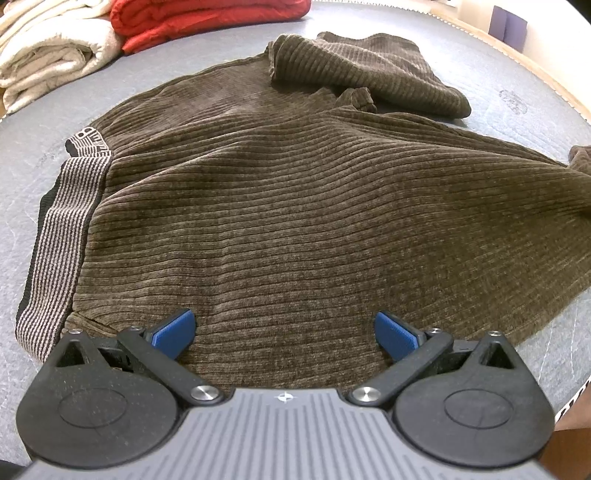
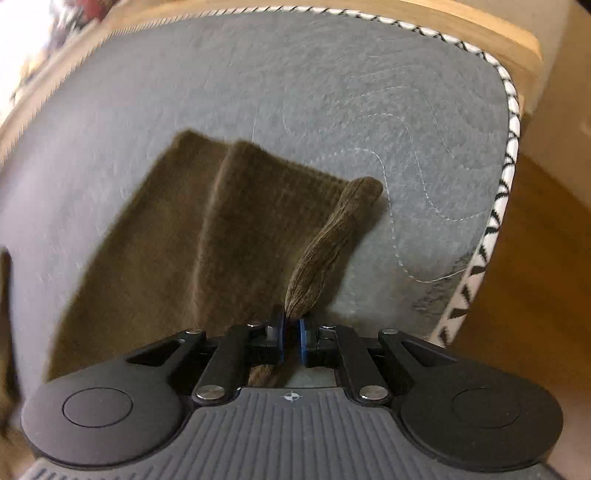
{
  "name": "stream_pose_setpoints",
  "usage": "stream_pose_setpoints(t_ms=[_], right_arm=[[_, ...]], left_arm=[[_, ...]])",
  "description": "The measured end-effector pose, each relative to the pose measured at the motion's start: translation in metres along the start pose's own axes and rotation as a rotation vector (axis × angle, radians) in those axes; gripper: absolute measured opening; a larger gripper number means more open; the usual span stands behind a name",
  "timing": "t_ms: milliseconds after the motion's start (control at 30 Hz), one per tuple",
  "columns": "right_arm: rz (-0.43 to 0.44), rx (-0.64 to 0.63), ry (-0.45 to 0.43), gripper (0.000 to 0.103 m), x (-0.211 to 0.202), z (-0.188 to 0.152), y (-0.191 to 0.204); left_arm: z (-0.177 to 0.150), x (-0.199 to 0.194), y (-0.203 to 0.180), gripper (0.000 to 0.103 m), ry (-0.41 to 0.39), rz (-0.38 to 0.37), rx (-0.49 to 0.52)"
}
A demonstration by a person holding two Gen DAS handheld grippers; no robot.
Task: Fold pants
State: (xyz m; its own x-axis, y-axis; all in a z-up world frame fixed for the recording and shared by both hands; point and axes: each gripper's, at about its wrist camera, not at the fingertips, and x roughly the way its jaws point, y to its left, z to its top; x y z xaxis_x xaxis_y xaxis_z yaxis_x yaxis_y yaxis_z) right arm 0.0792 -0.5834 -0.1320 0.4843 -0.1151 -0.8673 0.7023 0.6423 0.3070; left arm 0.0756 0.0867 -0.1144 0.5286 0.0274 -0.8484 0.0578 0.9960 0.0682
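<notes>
Brown ribbed pants [image 1: 295, 206] lie spread on a grey quilted mat [image 1: 37, 140]. Their striped waistband [image 1: 66, 225] is at the left, and one leg [image 1: 369, 70] is folded over at the far side. My left gripper [image 1: 284, 332] is open just above the near edge of the pants, with blue pads [image 1: 173, 332] spread wide and empty. In the right wrist view my right gripper [image 2: 291, 325] is shut on a bunched edge of a pant leg [image 2: 332, 236]. The rest of that leg [image 2: 207, 236] lies flat on the mat [image 2: 295, 81].
Folded white towels [image 1: 48, 55] and a folded red blanket [image 1: 207, 18] lie at the far left of the mat. The mat's patterned edge [image 2: 506, 184] and a wooden rim [image 2: 517, 40] are close on the right, with floor beyond.
</notes>
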Motion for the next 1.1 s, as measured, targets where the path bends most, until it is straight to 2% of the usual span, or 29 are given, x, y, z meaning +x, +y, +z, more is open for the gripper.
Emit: stream_pose_setpoints(t_ms=[33, 67, 133, 167, 200, 367, 433, 500, 567, 633, 667, 733, 833, 867, 1000, 1100], right_arm=[[0.007, 0.042, -0.008, 0.022, 0.0, 0.001, -0.003], [0.011, 0.083, -0.012, 0.026, 0.001, 0.004, -0.006], [0.02, 0.156, -0.013, 0.029, 0.007, 0.01, -0.009], [0.021, 0.183, -0.015, 0.027, 0.01, 0.014, -0.011], [0.005, 0.189, -0.024, 0.007, 0.01, 0.014, -0.009], [-0.117, 0.21, -0.189, 0.006, -0.017, 0.018, -0.014], [-0.155, 0.238, -0.129, 0.006, -0.013, 0.016, -0.021], [-0.218, 0.322, -0.057, 0.016, -0.001, 0.015, -0.036], [-0.265, 0.341, -0.113, 0.017, -0.011, 0.02, -0.038], [-0.365, 0.283, -0.248, 0.023, -0.029, 0.028, -0.024], [-0.359, 0.262, -0.314, 0.023, -0.036, 0.032, -0.017], [-0.227, 0.208, -0.387, 0.023, -0.046, 0.038, 0.002], [0.048, 0.054, -0.303, 0.023, -0.024, 0.051, 0.044], [0.11, 0.01, -0.264, 0.023, -0.013, 0.053, 0.059], [0.145, -0.06, -0.152, 0.026, 0.036, 0.062, 0.096], [0.103, -0.044, -0.103, 0.03, 0.061, 0.069, 0.114]], left_arm=[[-0.001, 0.0, 0.0, 0.103, -0.001, 0.0, 0.0], [-0.001, 0.0, 0.0, 0.103, -0.004, 0.0, 0.001], [-0.001, -0.001, 0.0, 0.103, -0.007, 0.001, 0.001], [-0.002, -0.001, 0.0, 0.103, -0.007, 0.002, 0.0], [-0.002, -0.002, 0.0, 0.103, -0.007, 0.002, 0.0], [-0.002, -0.001, 0.0, 0.103, -0.008, -0.001, 0.002], [-0.002, -0.001, 0.0, 0.103, -0.009, -0.003, 0.003], [-0.002, -0.001, 0.001, 0.103, -0.009, -0.007, 0.004], [-0.001, -0.001, 0.002, 0.103, -0.008, -0.008, 0.004], [-0.001, 0.0, 0.002, 0.103, -0.007, -0.007, 0.005], [-0.001, 0.0, 0.002, 0.103, -0.008, -0.007, 0.005], [-0.001, 0.0, 0.002, 0.103, -0.009, -0.008, 0.006], [-0.001, -0.001, 0.002, 0.103, -0.015, -0.008, 0.006], [-0.002, -0.001, 0.001, 0.103, -0.018, -0.008, 0.006], [-0.005, -0.002, 0.001, 0.103, -0.031, -0.008, 0.004], [-0.004, -0.002, 0.001, 0.103, -0.028, -0.007, 0.003]])
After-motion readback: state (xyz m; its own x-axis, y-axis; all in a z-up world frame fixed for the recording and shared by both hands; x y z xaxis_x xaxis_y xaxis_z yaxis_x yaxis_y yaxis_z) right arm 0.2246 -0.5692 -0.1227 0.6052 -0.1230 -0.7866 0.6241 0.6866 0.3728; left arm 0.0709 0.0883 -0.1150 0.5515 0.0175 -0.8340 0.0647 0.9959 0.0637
